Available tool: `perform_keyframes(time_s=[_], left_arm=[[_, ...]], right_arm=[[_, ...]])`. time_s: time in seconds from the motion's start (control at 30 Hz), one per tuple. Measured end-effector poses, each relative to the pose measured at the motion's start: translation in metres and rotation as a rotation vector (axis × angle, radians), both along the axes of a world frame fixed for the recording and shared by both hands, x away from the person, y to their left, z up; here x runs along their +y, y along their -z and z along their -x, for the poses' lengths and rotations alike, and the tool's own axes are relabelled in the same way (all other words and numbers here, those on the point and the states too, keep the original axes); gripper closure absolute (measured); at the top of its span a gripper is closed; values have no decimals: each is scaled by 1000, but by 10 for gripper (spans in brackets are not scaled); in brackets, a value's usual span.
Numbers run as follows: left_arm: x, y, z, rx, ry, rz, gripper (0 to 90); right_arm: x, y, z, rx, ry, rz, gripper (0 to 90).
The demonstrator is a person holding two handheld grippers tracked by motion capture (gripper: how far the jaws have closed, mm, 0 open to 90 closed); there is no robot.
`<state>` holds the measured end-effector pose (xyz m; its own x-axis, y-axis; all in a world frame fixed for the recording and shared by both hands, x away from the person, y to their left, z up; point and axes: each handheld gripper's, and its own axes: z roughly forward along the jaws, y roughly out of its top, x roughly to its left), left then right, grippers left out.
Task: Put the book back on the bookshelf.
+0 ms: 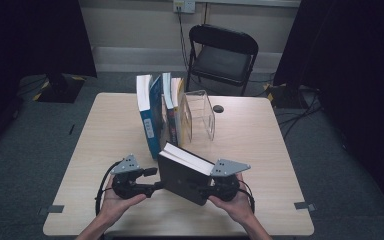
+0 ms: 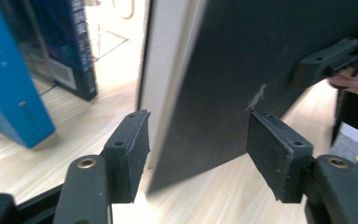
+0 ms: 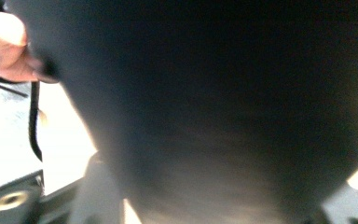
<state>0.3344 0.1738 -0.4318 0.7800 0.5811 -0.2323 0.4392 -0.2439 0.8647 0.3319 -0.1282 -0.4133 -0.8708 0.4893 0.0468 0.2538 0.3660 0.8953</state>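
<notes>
A thick black book (image 1: 180,177) with white page edges stands tilted near the front of the wooden table (image 1: 105,150), between my two grippers. My right gripper (image 1: 200,186) is shut on its right side; one of its jaws lies flat on the black cover (image 2: 223,70) in the left gripper view. In the right gripper view the blurred cover (image 3: 214,93) sits right between the jaws of my right gripper (image 3: 223,205). My left gripper (image 1: 154,180) is at the book's left edge. Its jaws (image 2: 198,149) are open, one on each side of the book's lower corner, with a gap on both sides.
Several books, one of them blue (image 1: 150,117), stand upright at the table's middle, beside a clear acrylic holder (image 1: 202,112). The blue book (image 2: 9,93) is just left of my left gripper's jaws. A black folding chair (image 1: 222,52) stands behind the table.
</notes>
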Motion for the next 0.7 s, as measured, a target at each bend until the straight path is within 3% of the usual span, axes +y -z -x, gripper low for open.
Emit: perform_keyframes(time_s=[0.07, 0.23, 0.4, 0.57, 0.63, 0.7], left_arm=[[0, 2, -1, 14, -15, -9, 360], [-2, 7, -3, 15, -28, -46, 331], [1, 15, -10, 66, -40, -74, 297], [4, 20, -14, 89, -71, -95, 239], [4, 21, -14, 84, -76, -133, 216], [2, 23, -15, 110, -68, -170, 219]], right_arm=[[0, -1, 3, -19, 13, 21, 518], [-3, -3, 2, -14, 23, 35, 525], [-24, -4, 2, -21, 90, 52, 527], [-46, -4, 2, -17, 168, 50, 527], [-52, -4, 3, -15, 189, 47, 524], [-54, -4, 3, -11, 196, 41, 519]])
